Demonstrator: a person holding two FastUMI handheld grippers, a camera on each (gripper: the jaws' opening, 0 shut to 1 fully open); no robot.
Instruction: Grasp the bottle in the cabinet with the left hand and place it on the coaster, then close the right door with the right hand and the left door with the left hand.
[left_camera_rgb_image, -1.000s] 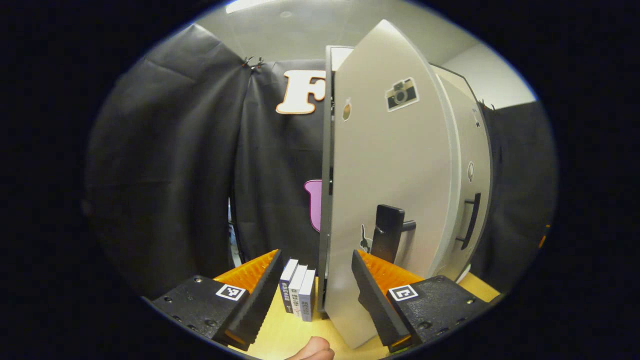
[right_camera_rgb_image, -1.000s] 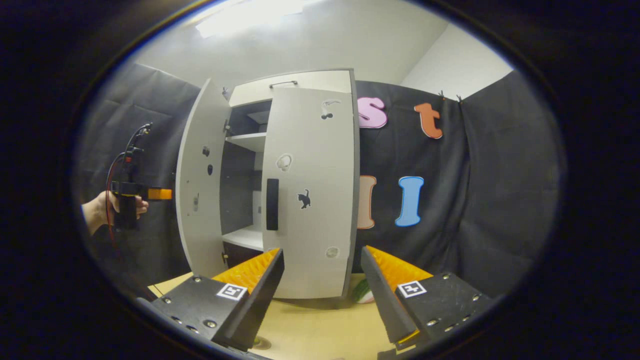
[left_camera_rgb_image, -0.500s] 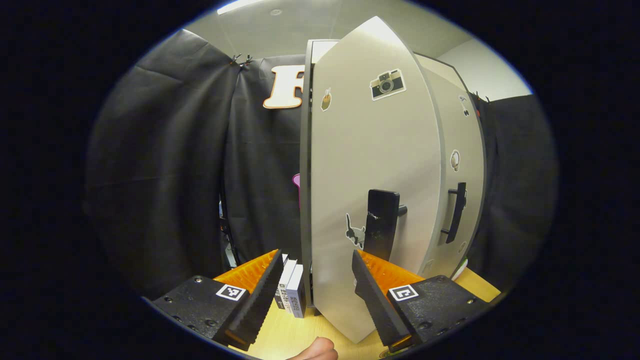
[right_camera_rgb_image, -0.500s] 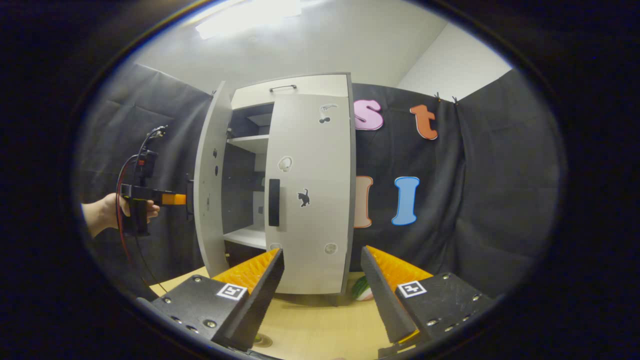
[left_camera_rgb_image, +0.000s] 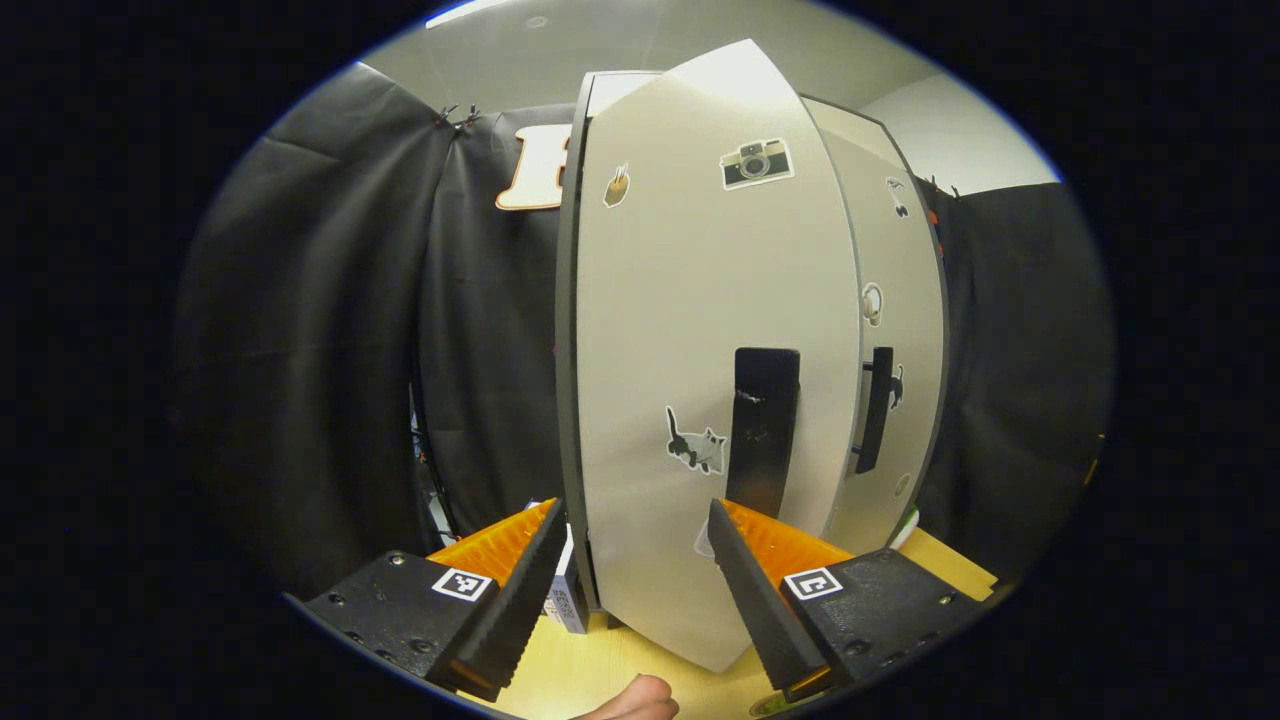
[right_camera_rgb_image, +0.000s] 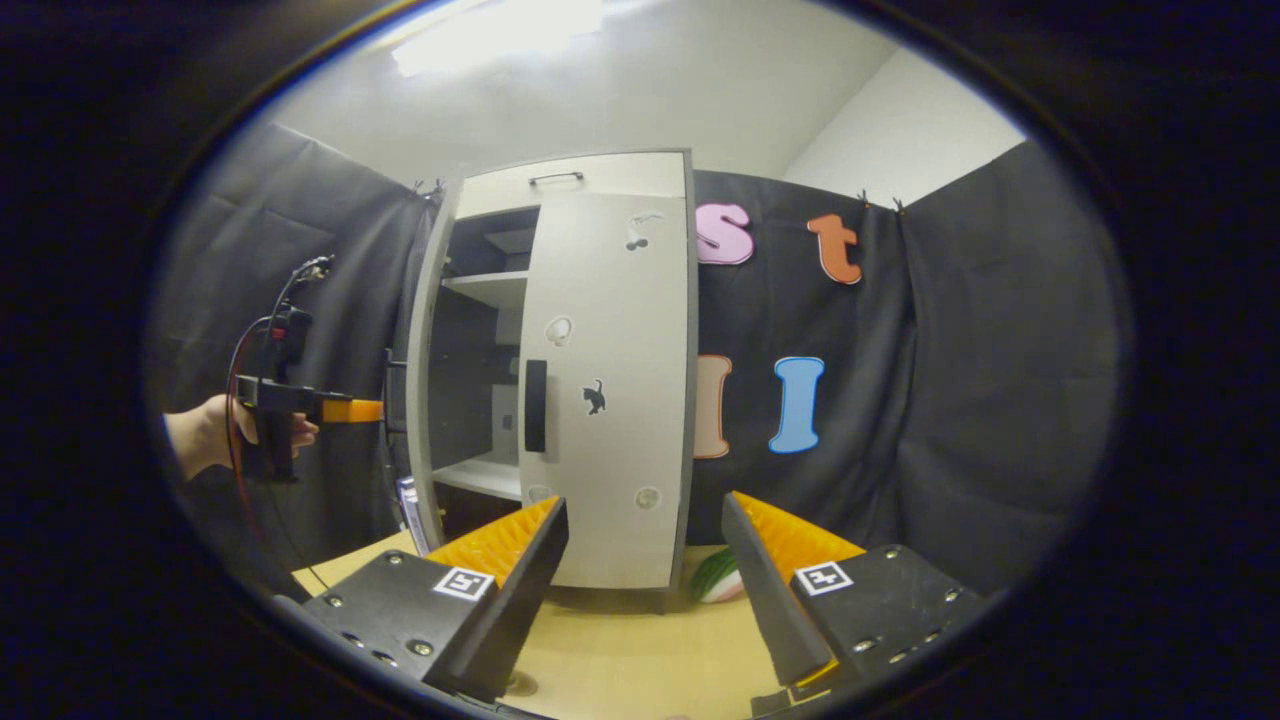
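Note:
In the left gripper view the cabinet's left door (left_camera_rgb_image: 690, 330), pale grey with stickers, stands close in front, angled partway shut. Its black handle (left_camera_rgb_image: 765, 430) rises just above my left gripper (left_camera_rgb_image: 635, 585), which is open and holds nothing. The right door (left_camera_rgb_image: 900, 330) lies flat behind it. In the right gripper view the right door (right_camera_rgb_image: 610, 400) is shut, and the left door (right_camera_rgb_image: 424, 380) shows nearly edge-on, with a gap onto the shelves (right_camera_rgb_image: 488, 290). A hand holds the left gripper (right_camera_rgb_image: 350, 410) against that door's outer side. My right gripper (right_camera_rgb_image: 645, 590) hangs open above the table.
Books (left_camera_rgb_image: 566, 598) stand on the wooden table (right_camera_rgb_image: 620, 650) beside the cabinet's left side. A green and white object (right_camera_rgb_image: 716, 580) lies at the cabinet's right foot. A thumb (left_camera_rgb_image: 632, 700) shows at the bottom edge. Black cloth walls surround the booth.
The left door has swung further towards shut, with the left gripper following against its outer face. The gap onto the shelves has narrowed. The right gripper has barely moved.

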